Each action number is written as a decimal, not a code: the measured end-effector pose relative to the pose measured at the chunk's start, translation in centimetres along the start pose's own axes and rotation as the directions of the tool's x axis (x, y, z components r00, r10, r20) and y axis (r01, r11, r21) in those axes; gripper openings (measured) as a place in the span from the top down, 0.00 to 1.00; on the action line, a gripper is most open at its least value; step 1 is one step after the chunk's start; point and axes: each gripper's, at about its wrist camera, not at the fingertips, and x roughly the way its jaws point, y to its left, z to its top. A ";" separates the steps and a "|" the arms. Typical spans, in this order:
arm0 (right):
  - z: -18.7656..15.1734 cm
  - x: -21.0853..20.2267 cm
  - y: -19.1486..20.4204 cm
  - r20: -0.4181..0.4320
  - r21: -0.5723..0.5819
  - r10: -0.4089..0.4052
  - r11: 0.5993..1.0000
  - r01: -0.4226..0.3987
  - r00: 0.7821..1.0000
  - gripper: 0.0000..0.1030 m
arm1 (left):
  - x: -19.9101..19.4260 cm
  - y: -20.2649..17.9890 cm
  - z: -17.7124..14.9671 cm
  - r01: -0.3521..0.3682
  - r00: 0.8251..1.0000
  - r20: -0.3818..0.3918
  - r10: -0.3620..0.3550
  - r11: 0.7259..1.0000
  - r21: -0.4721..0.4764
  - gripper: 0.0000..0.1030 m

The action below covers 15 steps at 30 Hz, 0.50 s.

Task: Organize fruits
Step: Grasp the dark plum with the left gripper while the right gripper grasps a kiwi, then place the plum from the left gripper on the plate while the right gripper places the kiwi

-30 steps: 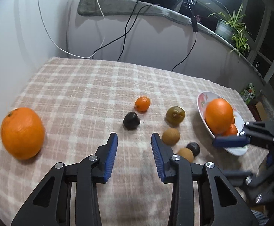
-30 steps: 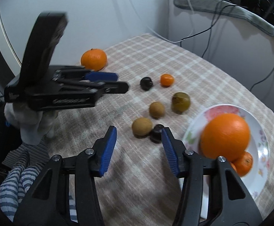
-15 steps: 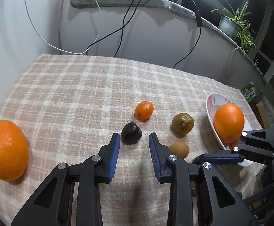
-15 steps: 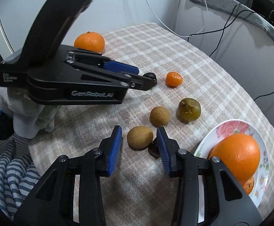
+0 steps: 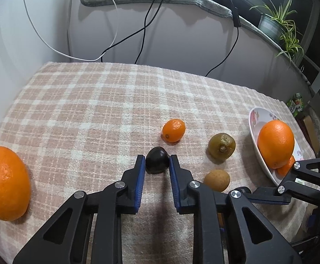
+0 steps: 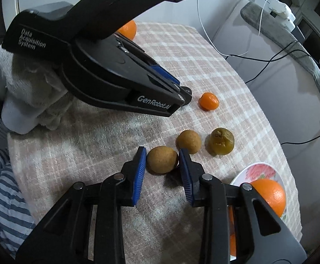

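Down on the checked tablecloth, the left gripper had its blue pads pressed to both sides of a small dark fruit that sat at the middle of the cloth. The right gripper was closing around a tan oval fruit — its right pad looked to be against the skin, while the left pad stood just beside it with a thin gap.

Just beyond the dark fruit lay a small orange citrus, near but not touching. To the right of it sat a brownish-green fruit with its stem end up, and nearer, a second tan fruit; in the right wrist view this second one lay just behind the right pad's tip, very close to the gripped one. Something dark showed in shadow under the right pad; what it was could not be told.

Further right, a white flowered plate held a large orange with a smaller one tucked below it. Another big orange lay alone at the near left edge of the cloth.

Broad bare cloth stretched across the far and left parts — open ground. Past the far edge rose a pale wall with hanging cables, and a potted plant stood on the ledge at far right.
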 end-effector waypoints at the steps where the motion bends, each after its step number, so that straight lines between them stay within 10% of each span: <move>1: 0.0 0.0 0.0 0.002 0.013 0.006 1.000 -0.007 1.000 0.69 | 0.0 0.0 0.0 0.000 1.000 0.001 0.000 1.000 0.001 0.80; 15: -1.0 -2.8 -3.1 0.095 0.194 0.098 0.974 -0.115 0.991 0.70 | -2.5 0.0 -0.3 0.003 0.999 0.046 -0.002 1.000 -0.023 0.81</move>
